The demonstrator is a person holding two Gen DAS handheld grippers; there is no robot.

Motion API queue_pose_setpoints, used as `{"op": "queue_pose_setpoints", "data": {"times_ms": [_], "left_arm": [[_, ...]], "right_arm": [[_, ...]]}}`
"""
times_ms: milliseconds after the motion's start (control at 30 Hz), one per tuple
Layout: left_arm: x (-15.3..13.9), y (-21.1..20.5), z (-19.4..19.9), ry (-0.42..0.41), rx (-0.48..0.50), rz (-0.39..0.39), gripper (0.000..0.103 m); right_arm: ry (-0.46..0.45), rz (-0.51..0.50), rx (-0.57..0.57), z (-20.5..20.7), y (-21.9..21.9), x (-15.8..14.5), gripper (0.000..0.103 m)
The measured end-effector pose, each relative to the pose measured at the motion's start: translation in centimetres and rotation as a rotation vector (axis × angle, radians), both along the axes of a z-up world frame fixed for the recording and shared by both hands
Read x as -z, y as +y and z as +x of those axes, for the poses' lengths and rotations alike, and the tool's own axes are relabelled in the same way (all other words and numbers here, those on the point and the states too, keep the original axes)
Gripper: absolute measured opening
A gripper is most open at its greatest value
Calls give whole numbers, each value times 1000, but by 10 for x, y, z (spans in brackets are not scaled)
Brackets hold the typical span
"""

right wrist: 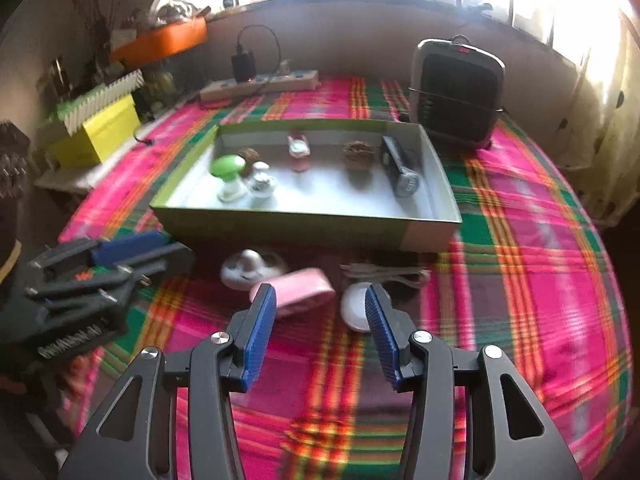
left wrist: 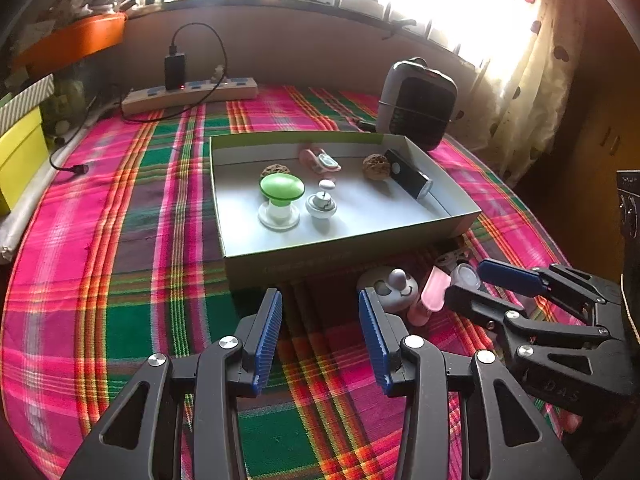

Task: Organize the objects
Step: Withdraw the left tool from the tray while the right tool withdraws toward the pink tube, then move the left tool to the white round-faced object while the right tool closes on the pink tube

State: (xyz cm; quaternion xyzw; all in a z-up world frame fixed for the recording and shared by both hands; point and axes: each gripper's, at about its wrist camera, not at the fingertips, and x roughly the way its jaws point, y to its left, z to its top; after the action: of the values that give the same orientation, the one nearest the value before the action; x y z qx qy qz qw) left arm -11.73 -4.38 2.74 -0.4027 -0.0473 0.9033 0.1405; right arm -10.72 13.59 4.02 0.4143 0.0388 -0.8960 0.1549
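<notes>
2 grippers hang low over the plaid cloth (right wrist: 520,264), both tilted down toward the clutter just in front of the open box (right wrist: 430,224). Several pieces already sit inside that box: a green mushroom-shaped toy (left wrist: 281,189), a small white round piece (left wrist: 321,203), 2 brown lumps, a pink item and a black flashlight (left wrist: 408,174). Outside it, near its front wall, about 4 things remain: a white round toy with a face (right wrist: 250,268), a pink block (right wrist: 298,290), a white disc (right wrist: 354,306) and a pale cord (right wrist: 384,274) behind the disc.

So the step in hand looks like picking the next loose item. The right gripper (right wrist: 322,322) has its jaws apart with nothing between them; the pink block lies just beyond its left pad and the disc is partly hidden by its right pad. The left gripper (left wrist: 320,338) also stands open and empty, near the white toy.

Next, the right gripper probably needs to push forward and centre on 1 item, likely the pink block, though motion blur there makes its edges hard to judge. Its jaws must straddle the block's narrow sides before closing, then lift over the box wall.
</notes>
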Motion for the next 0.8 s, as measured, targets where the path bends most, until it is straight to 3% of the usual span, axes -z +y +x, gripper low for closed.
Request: {"op": "queue_pose_setpoints", "data": {"times_ms": [300, 800], "left_arm": [[1, -5, -1, -1, -1, 9, 38], [3, 7, -6, -9, 61, 27, 38]], "right_arm": [[-8, 44, -7, -9, -22, 9, 48], [-49, 66, 66, 1, 3, 16, 48]]}}
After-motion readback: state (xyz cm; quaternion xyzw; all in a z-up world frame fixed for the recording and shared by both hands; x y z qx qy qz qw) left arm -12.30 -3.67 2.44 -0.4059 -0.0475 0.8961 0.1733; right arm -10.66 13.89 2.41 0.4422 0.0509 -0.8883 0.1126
